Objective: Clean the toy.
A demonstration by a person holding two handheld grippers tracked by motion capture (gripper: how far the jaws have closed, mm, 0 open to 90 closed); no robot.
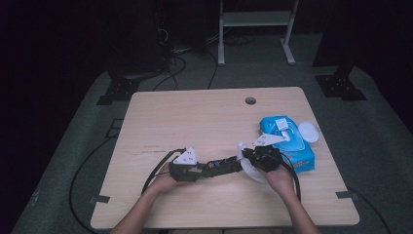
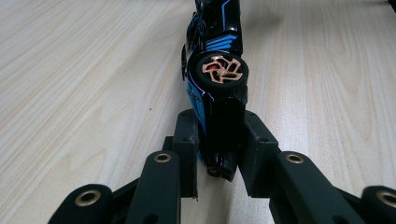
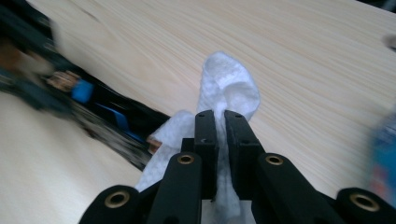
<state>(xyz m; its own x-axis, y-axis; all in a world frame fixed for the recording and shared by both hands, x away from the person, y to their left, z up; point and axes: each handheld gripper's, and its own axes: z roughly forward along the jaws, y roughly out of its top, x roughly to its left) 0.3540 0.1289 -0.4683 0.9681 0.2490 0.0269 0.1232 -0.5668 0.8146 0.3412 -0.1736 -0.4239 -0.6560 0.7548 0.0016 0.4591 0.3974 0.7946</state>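
We hold the left tool [image 1: 207, 168] low over the wooden counter [image 1: 195, 122], its jaws clamped on a black toy car with blue stripes [image 2: 215, 70]. In the left gripper view the car lies on its side between the two pads and stretches straight ahead of them, one wheel with a copper-coloured rim facing up just beyond the jaw tips. To the right, our right tool [image 1: 243, 155] has its jaws drawn narrow on a white wipe [image 3: 229, 91]; a fold of the wipe stands up just past the jaw tips and more of it hangs below them. In the right gripper view the car's far end sits just to the left of this tool, touching the wipe's edge. Beyond the right tool lie a blue pack of wipes [image 1: 287, 141] and a white oval lid [image 1: 309, 131] just beside it.
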